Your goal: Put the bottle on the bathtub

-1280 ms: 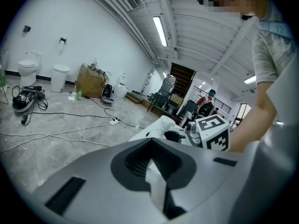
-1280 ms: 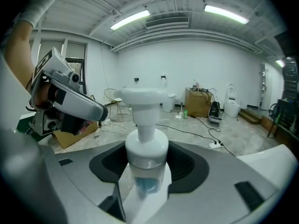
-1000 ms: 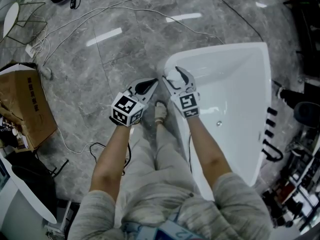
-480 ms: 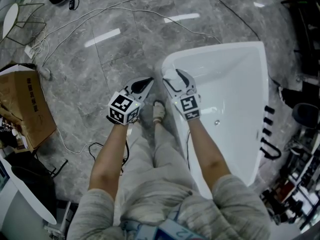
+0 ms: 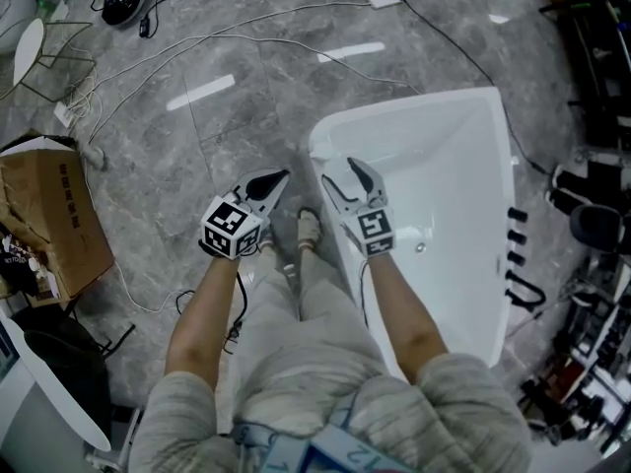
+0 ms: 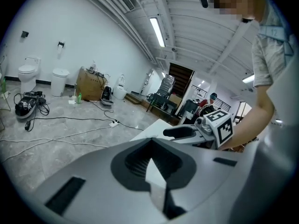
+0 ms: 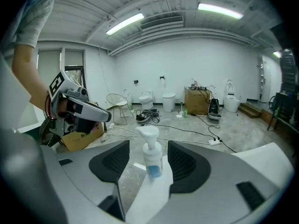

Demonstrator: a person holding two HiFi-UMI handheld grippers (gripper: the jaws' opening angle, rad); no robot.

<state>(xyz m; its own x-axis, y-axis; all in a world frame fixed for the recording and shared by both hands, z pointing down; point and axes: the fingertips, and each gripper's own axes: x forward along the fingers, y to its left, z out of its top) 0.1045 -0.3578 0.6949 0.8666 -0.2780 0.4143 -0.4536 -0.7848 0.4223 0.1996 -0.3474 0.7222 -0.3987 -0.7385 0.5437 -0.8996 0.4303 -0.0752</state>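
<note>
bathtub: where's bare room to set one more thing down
Bare: the basin of the bathtub and its end rim farthest from the person. Crowded: the near corner rim, where the bottle stands at the open right gripper, and the right rim with its black fittings.

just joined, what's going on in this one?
A person stands beside a white bathtub with a gripper in each hand. The pump bottle stands upright on the tub's rim, between the open jaws of the right gripper, which do not press it. The left gripper is shut and empty, held over the floor beside the tub. The placing looks done.
</note>
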